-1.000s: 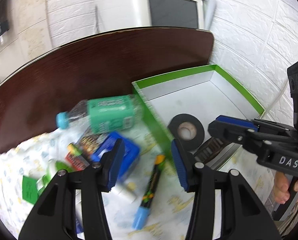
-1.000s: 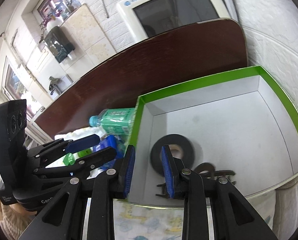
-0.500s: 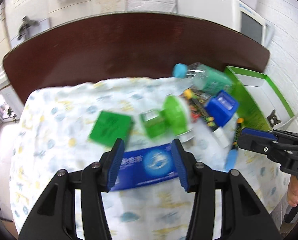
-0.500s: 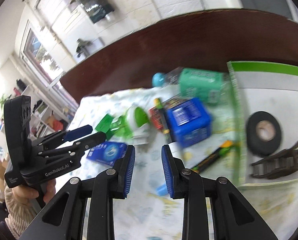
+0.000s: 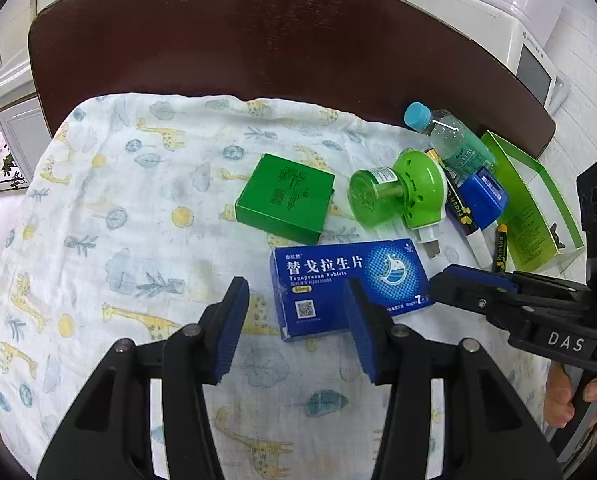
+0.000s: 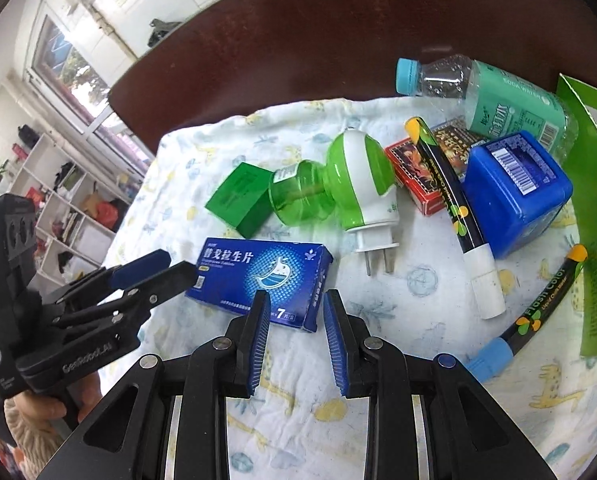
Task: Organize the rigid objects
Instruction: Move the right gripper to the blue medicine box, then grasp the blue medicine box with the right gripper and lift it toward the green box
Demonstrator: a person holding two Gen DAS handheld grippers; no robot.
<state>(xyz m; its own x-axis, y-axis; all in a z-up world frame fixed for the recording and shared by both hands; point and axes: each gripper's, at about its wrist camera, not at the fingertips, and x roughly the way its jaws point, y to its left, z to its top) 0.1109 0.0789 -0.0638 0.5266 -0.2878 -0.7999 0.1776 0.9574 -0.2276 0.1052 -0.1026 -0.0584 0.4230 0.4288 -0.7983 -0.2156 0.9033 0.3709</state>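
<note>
Left gripper jaws open, empty, hovering over the near left end of the blue tablet box. Right gripper jaws open, empty, over the box's other end.

Tablet box lies flat on the giraffe-print cloth, apart from its neighbours. Cloth to its left is bare out to the edge; dark table bare behind.

Right side is crowded: green box, green plug-in vaporizer, two markers, blue tub, red card pack, water bottle all touching or nearly.

Green-sided tray sits at the far right table edge; contents mostly hidden.
</note>
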